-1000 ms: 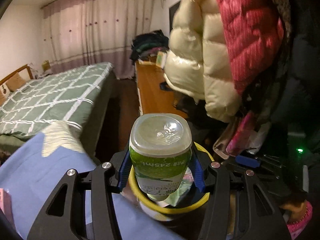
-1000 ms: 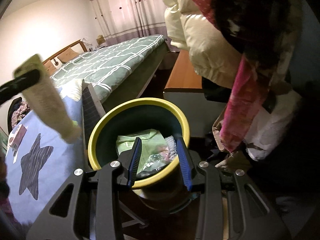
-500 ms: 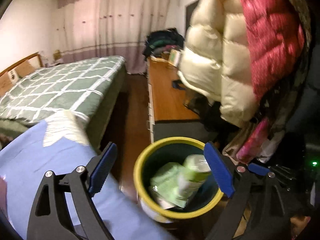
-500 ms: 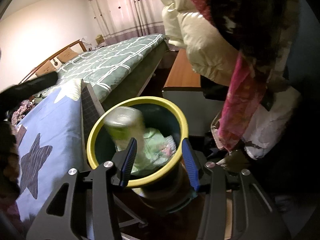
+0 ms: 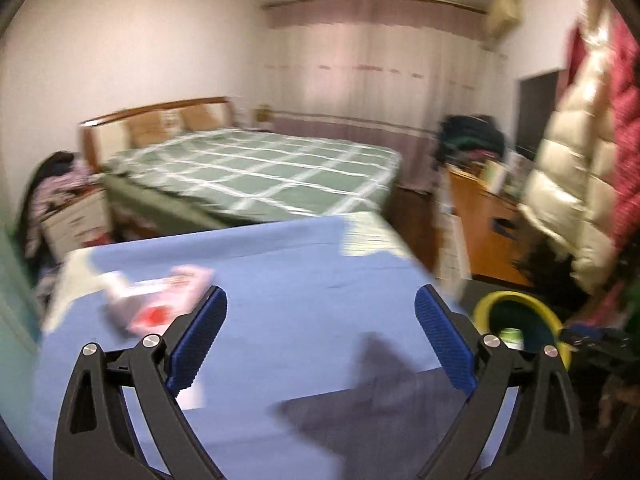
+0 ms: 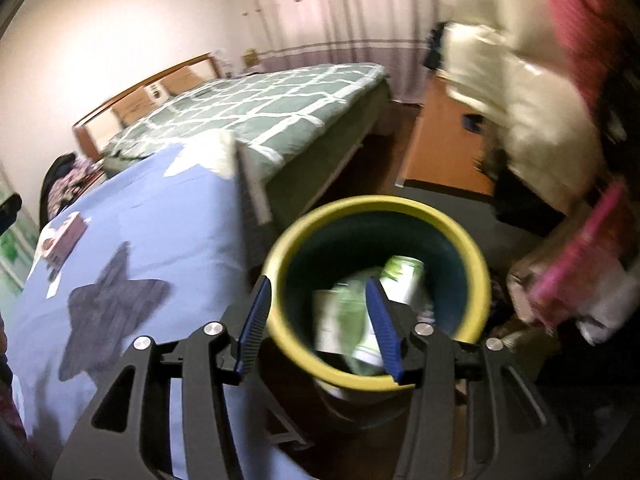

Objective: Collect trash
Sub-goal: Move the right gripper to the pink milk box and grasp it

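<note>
Left tongs (image 5: 320, 330) opening, empty, over blue cloth (image 5: 280, 264).

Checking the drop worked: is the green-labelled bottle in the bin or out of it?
In. The bottle lies tipped inside the yellow-rimmed bin, on other green trash.
</note>
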